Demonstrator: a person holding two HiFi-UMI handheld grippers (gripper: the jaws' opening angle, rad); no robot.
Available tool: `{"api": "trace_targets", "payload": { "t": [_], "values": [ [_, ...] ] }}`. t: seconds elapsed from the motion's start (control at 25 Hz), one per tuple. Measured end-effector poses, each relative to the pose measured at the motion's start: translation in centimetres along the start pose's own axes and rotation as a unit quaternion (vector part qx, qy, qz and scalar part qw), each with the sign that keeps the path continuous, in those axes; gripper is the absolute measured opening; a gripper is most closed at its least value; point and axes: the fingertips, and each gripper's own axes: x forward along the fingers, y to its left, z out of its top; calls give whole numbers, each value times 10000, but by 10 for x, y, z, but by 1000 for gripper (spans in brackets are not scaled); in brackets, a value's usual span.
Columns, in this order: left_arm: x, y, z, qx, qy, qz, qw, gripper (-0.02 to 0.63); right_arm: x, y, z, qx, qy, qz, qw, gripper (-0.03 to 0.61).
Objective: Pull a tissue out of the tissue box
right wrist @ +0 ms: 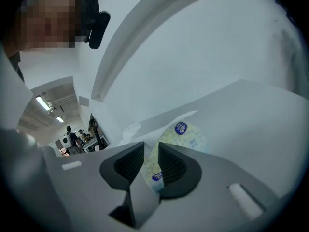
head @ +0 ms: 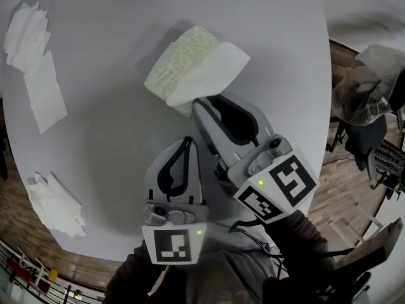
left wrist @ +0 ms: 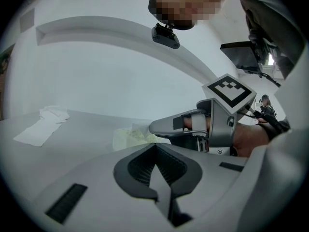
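Note:
A soft tissue pack (head: 177, 59) with a yellow-green print lies on the white round table (head: 107, 138). One white tissue (head: 218, 68) stands far out of it, spreading to the right. My right gripper (head: 201, 101) points at the pack's near end, with its jaws close together on the tissue's near edge. In the right gripper view the printed pack (right wrist: 183, 134) shows through the narrow gap at the gripper (right wrist: 151, 146). My left gripper (head: 187, 141) is shut and empty, a short way nearer me than the pack. Its view shows the gripper (left wrist: 155, 148), the pack (left wrist: 128, 138) and the right gripper's finger (left wrist: 178, 122).
Loose pulled tissues lie at the table's far left (head: 35, 56) and near left (head: 57, 204). The table's right edge (head: 330, 106) drops to a wooden floor, where a dark chair (head: 361, 132) and a clear plastic bag (head: 373, 81) stand.

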Motion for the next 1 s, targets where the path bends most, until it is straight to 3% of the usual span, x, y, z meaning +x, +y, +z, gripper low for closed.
{"api": "trace_targets", "payload": {
  "t": [0.16,1.0],
  "values": [
    [1,2,-1,-9,-16,13,10000,-2,3,-2,2,-383,-25,-186,9991,2],
    [-2,-7,15,58,-179,8,9998,-2,-21,40,46,-791,-606,187,9949,0]
  ]
}}
